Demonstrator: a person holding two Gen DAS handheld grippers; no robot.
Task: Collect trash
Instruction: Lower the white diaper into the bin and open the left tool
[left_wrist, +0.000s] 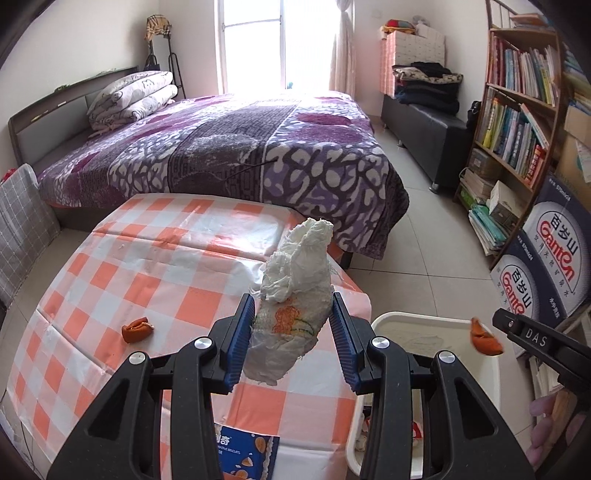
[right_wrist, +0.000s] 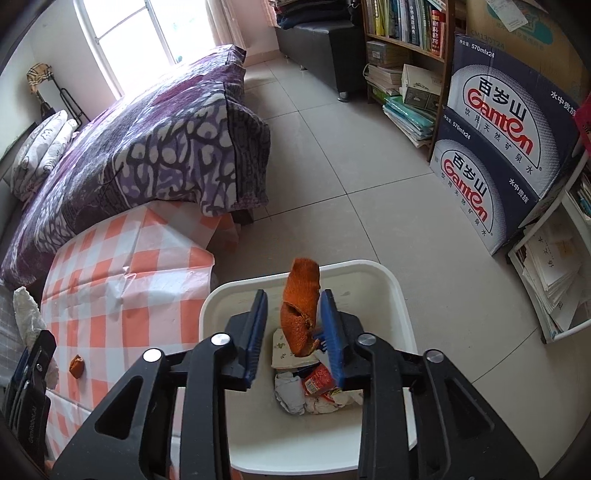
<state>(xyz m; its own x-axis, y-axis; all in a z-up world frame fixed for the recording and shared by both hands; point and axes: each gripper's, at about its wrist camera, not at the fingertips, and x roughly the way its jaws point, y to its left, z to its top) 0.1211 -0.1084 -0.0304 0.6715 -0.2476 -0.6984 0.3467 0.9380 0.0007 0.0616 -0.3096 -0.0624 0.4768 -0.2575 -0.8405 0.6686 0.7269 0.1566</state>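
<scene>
My left gripper (left_wrist: 291, 299) is shut on a crumpled white tissue wad (left_wrist: 295, 288) with an orange print, held above the checked table (left_wrist: 155, 266). My right gripper (right_wrist: 294, 297) hangs over the white bin (right_wrist: 369, 266) with a curled orange peel (right_wrist: 300, 295) between its blue pads. The jaws stand open: a gap shows at the left pad, and the peel lies close to the right one. A second orange peel (left_wrist: 136, 328) lies on the table, left of the tissue. In the bin sit crumpled paper (right_wrist: 291, 395) and a red wrapper (right_wrist: 317, 380).
A blue biscuit packet (left_wrist: 243, 458) lies at the table's near edge. A bed with a purple blanket (left_wrist: 258, 147) stands behind the table. Stacked water cartons (right_wrist: 495, 155) and a bookshelf (left_wrist: 517, 122) stand on the right, with tiled floor (right_wrist: 351, 184) between.
</scene>
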